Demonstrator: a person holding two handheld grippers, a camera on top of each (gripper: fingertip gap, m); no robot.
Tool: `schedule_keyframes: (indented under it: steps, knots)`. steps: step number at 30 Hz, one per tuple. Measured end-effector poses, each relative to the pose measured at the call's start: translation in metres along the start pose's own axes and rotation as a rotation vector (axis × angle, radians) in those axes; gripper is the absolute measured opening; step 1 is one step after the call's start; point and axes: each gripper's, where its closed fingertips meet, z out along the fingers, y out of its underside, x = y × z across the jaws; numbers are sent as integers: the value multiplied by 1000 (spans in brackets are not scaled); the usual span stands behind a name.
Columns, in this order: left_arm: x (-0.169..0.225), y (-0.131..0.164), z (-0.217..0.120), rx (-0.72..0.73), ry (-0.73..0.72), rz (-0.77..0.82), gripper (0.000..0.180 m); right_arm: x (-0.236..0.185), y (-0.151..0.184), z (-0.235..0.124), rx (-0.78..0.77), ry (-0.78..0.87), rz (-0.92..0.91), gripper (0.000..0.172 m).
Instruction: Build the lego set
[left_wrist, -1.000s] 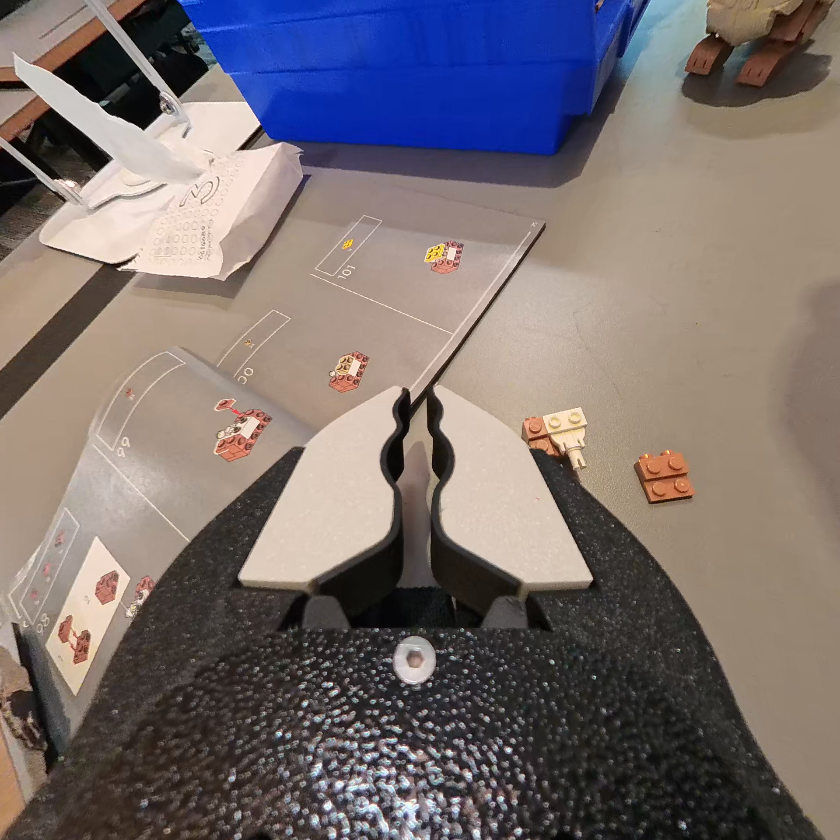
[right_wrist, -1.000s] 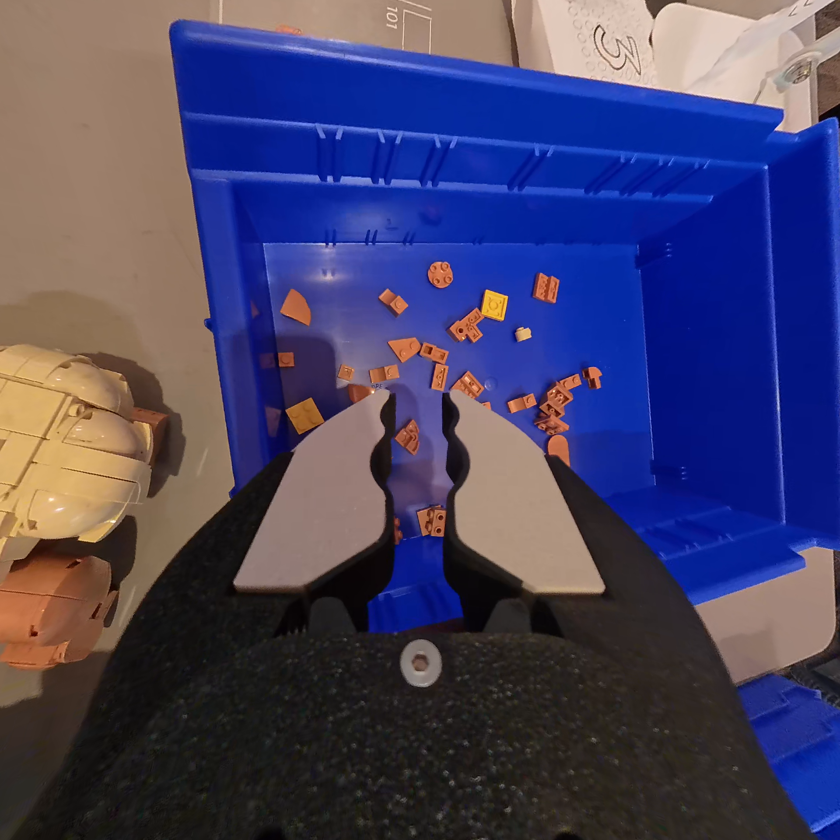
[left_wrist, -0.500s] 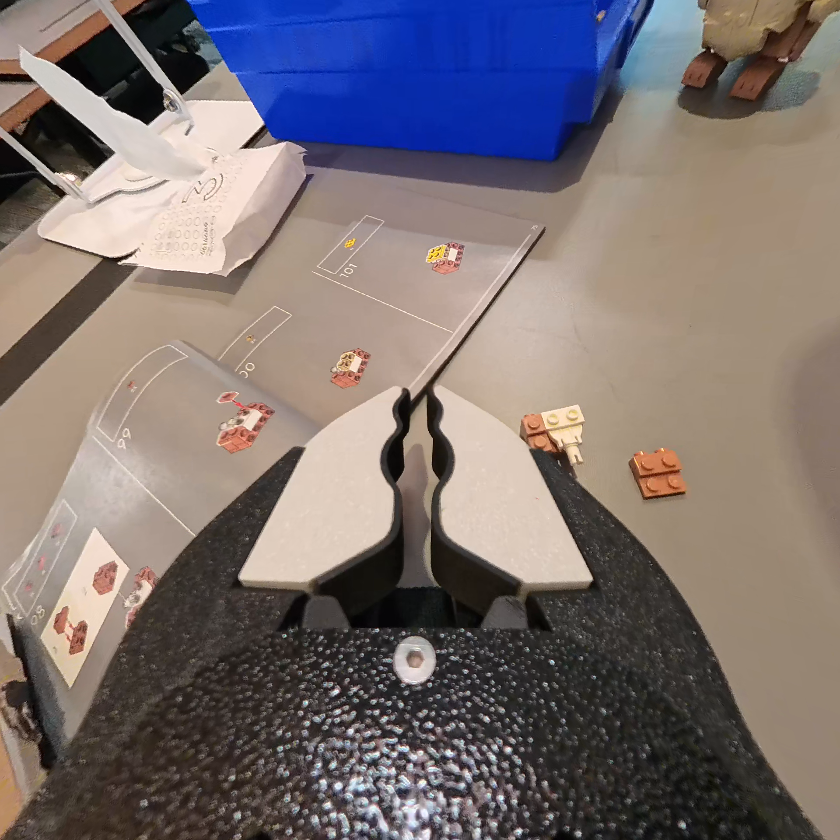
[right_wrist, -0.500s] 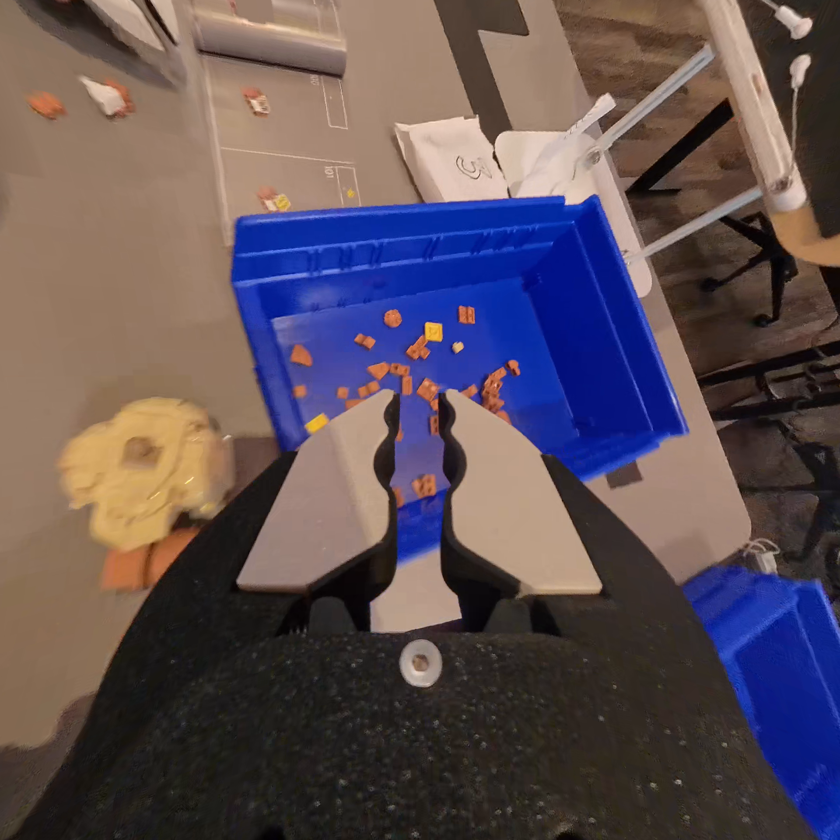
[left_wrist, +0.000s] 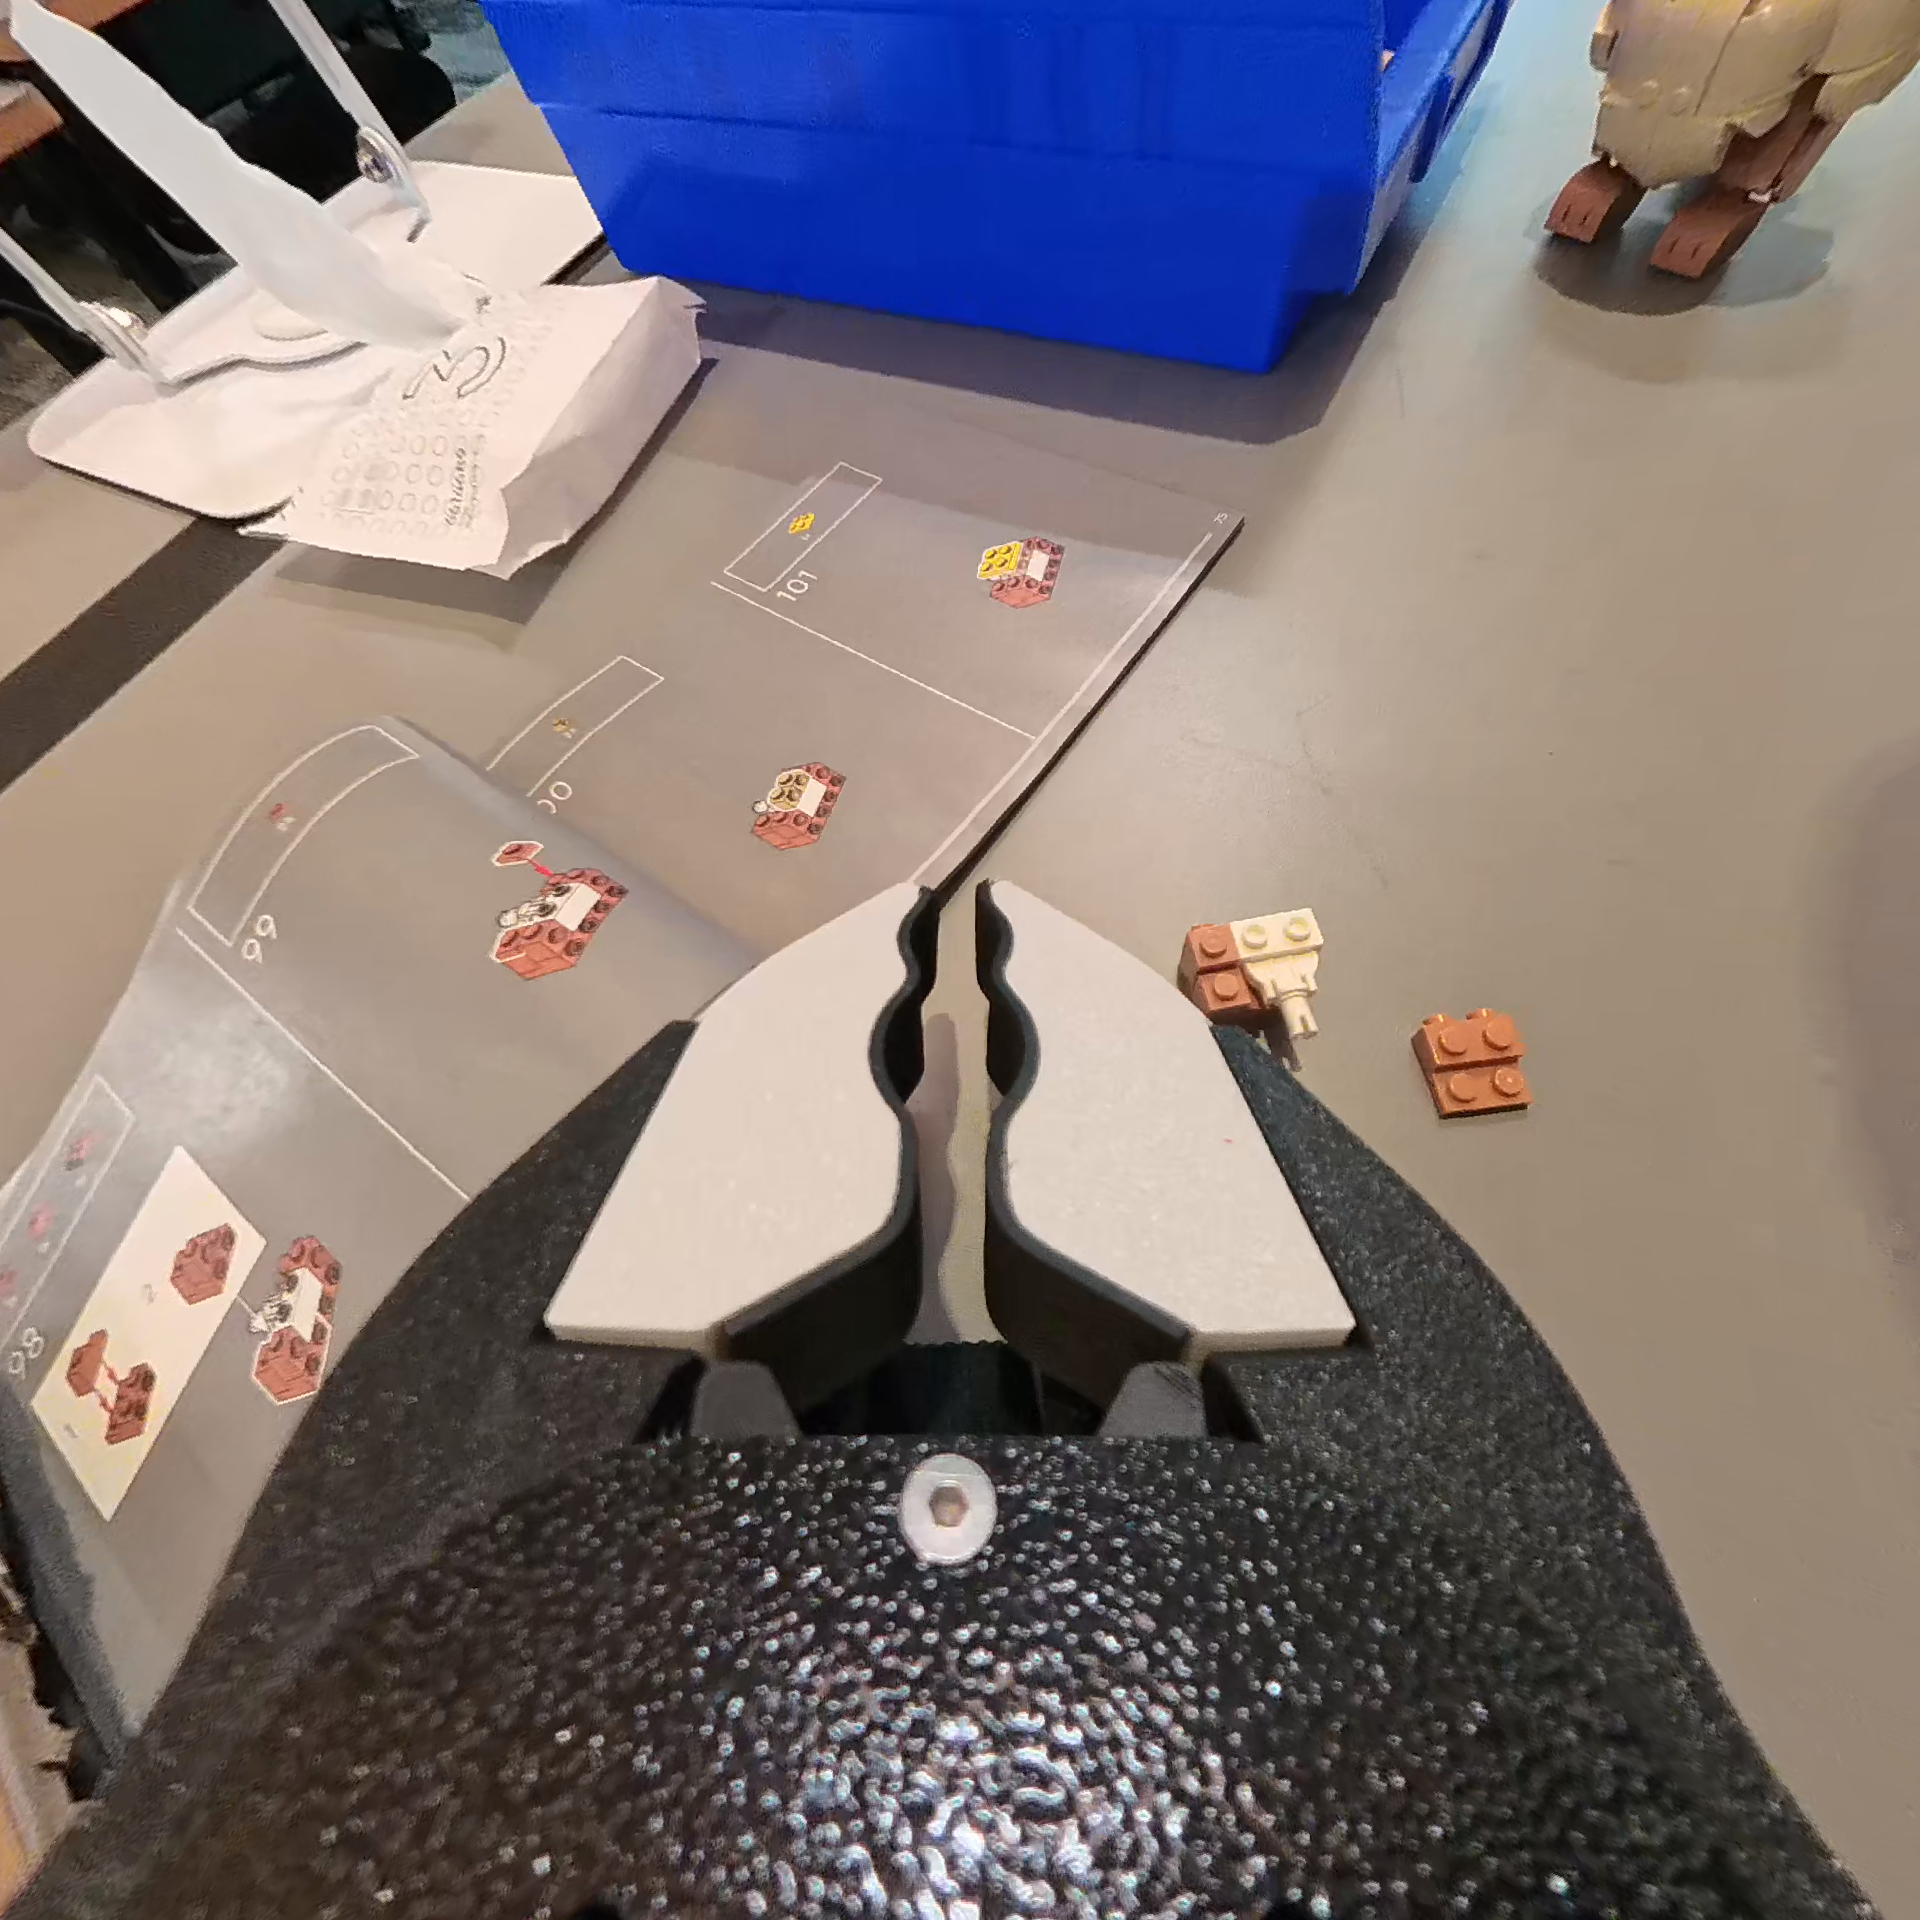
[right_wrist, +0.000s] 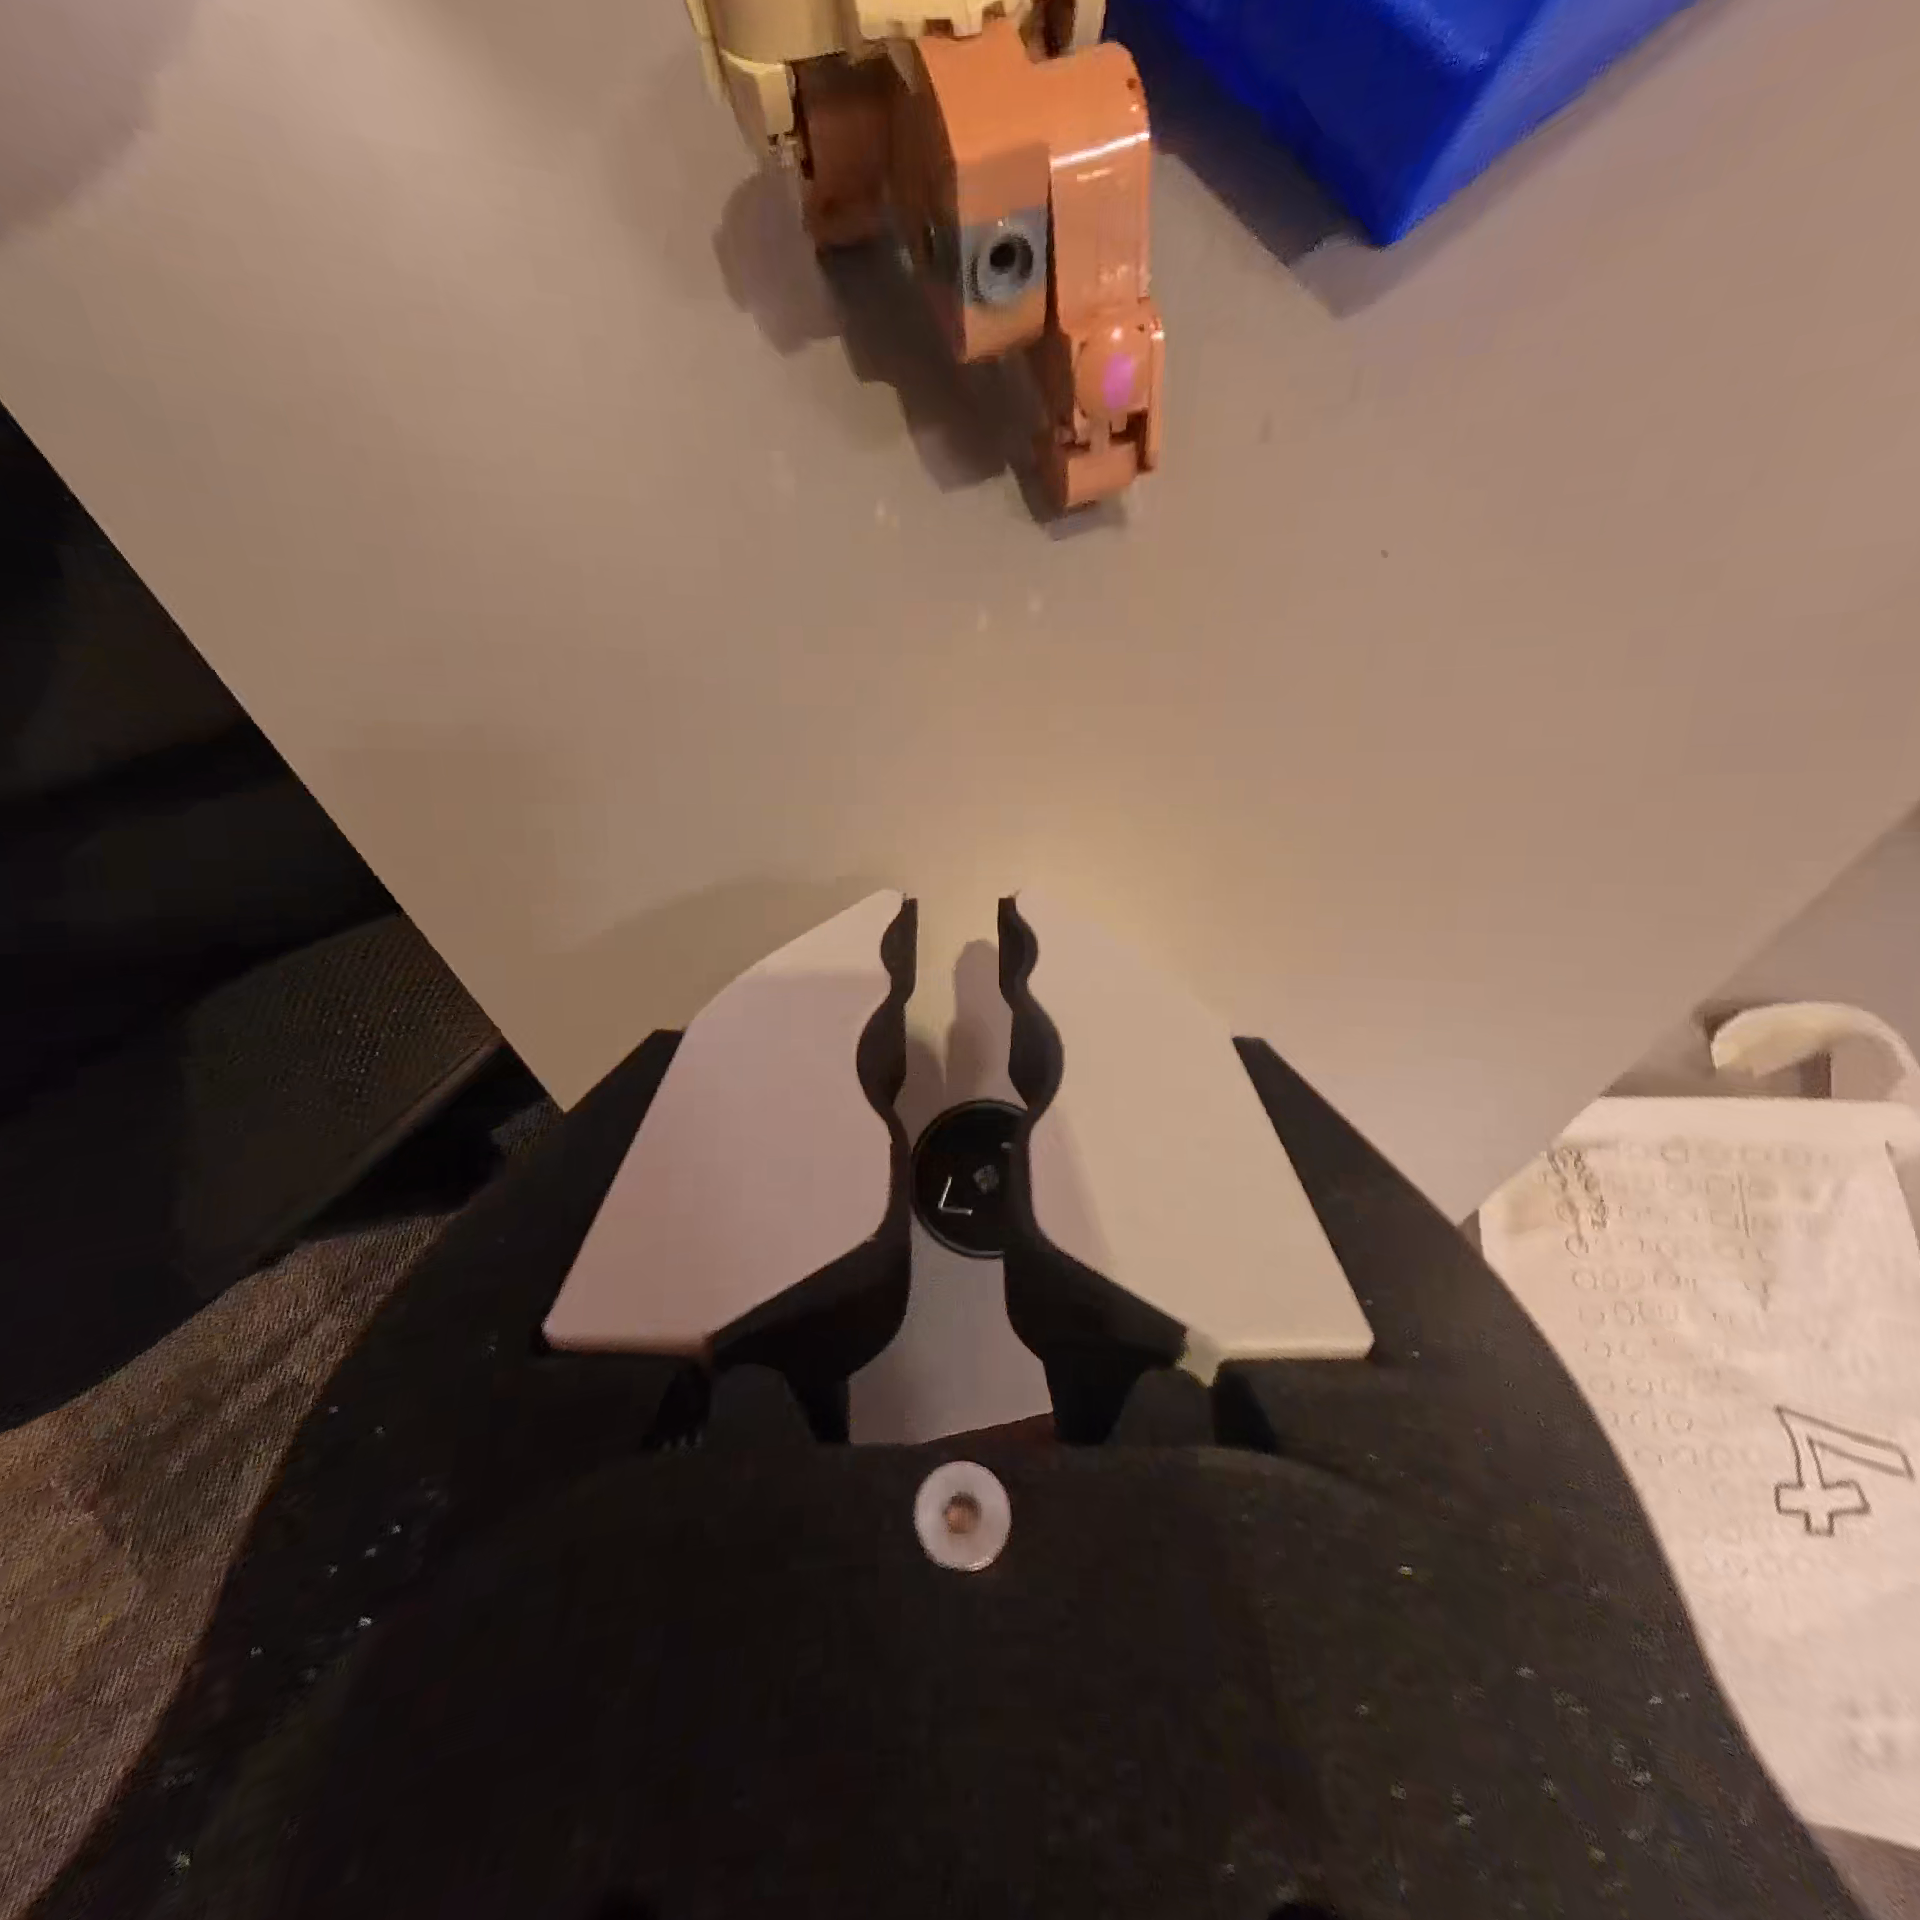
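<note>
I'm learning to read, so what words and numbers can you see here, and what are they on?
I can't read writing out; here is what carries it.
Open instruction booklet: white step numbers by brick drawings.
White paper bag by the blue bin: a large outlined numeral, tiny print.
Second paper bag: a large outlined numeral, blurred small print.
Black round disc: tiny white marks, unreadable.

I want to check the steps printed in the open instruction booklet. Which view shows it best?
The left wrist view: the instruction booklet lies open on the table ahead of the left gripper, diagrams visible. The right wrist view shows none of it.
</note>
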Motion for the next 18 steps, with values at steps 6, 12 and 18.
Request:
schedule_keyframes:
  steps: [6, 12, 18]
  knots:
    - [0, -2, -1, 11, -19, -8, 6, 29, -54, -20, 212, 172, -88, 12]
    - [-3, -2, -2, 21, -49, 0, 5, 53, -232, -44, 684, 294, -222, 9]
    - [-6, -4, -4, 38, -73, 28, 5, 31, -365, -39, 910, 167, -467, 8]
